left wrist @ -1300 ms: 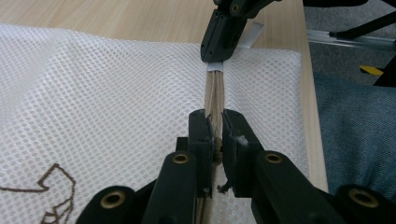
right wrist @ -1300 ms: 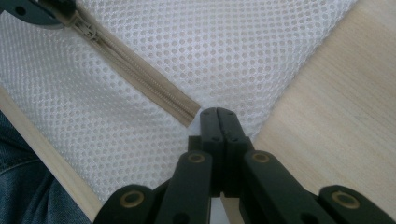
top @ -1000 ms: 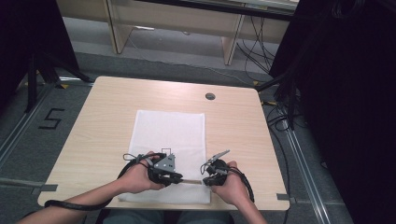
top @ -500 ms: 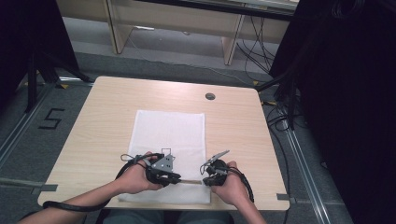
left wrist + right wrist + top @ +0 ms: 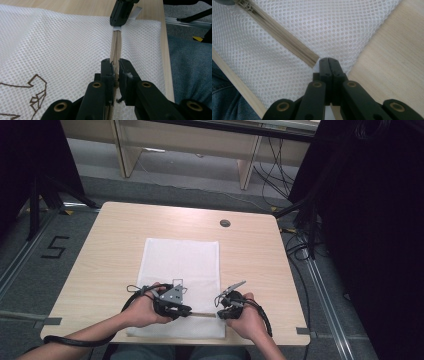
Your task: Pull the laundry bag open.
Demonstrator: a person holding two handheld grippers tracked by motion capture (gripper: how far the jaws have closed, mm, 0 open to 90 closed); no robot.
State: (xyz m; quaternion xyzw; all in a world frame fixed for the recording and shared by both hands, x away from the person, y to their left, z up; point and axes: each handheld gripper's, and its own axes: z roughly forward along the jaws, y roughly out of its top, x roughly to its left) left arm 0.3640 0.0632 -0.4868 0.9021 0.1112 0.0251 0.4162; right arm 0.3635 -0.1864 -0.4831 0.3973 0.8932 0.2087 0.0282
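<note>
1. Nearest to the person, the right gripper [image 5: 328, 60] is clenched on the end of the zipper [image 5: 279, 32] at the near right corner of the mesh bag [image 5: 181, 265]. Its jaws are pressed fully together on that end.
2. Just left of it along the zipper, the left gripper [image 5: 115, 67] is grasping the zipper at its slider, with the beige tape standing up between the jaws. The slider itself is hidden, so I cannot tell how well it is caught.
3. The step in hand seems to be sliding the zipper along the near edge of the bag. To do it well, the right gripper should keep the end tight, and the left one should pull straight along the zipper line, low and steady, so the mesh does not bunch.
4. The bag lies flat on the table [image 5: 115, 235], reaching from its near edge toward the middle. It is a white rectangle of soft net with small round holes, and a thin brown drawing [image 5: 37, 92] is on it.
5. Beyond the bag the table is pale smooth wood with a small round cap [image 5: 225, 223].
</note>
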